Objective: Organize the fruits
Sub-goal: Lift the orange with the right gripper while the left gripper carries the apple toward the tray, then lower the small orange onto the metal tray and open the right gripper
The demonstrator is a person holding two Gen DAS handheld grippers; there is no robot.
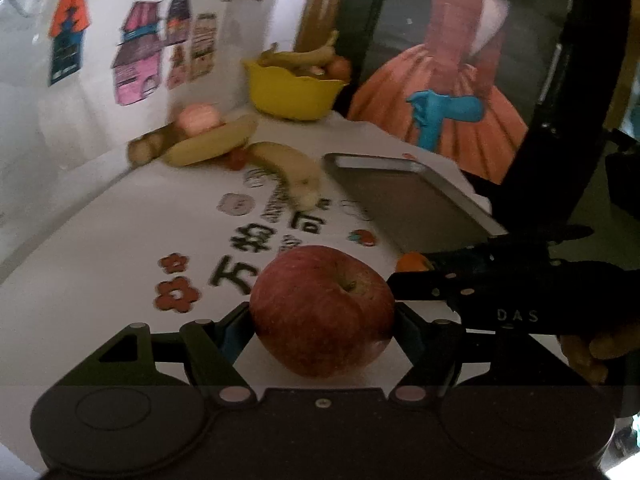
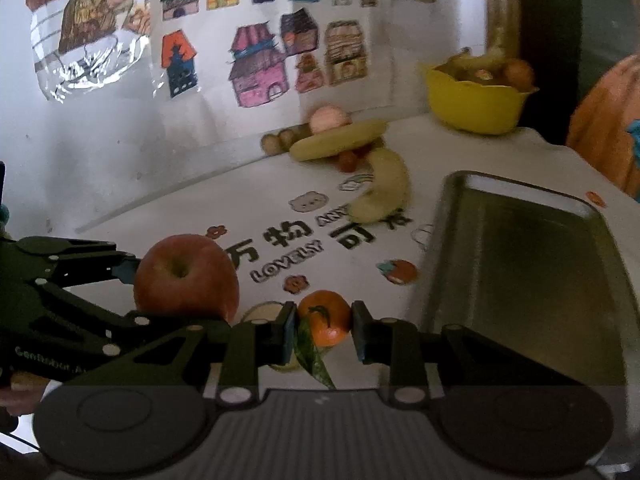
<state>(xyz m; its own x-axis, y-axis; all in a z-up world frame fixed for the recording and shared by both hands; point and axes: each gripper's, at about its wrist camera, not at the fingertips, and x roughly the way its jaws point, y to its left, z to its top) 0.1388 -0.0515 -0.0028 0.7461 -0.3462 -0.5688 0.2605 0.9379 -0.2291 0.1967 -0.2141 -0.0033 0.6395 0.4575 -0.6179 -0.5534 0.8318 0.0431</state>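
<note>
Tablecloth (image 2: 160, 216) white, printed; drawings (image 2: 260, 64) on wall.

L hand-held gripper (image 1: 322, 316) clamped, R hand-held gripper (image 2: 324, 330) clamped

Bowl (image 2: 474, 106) contents blurred, fruit kinds beyond a banana (image 1: 304, 56) uncertain; small brown items (image 2: 276, 142) by the wall too smeared to identify; tray (image 2: 520, 264) near end hidden behind right gripper (image 2: 324, 330); mandarin (image 1: 414, 262) mostly occluded in left view.

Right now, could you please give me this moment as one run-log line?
left gripper: shut on apple | right gripper: shut on tangerine | metal tray: empty
</note>
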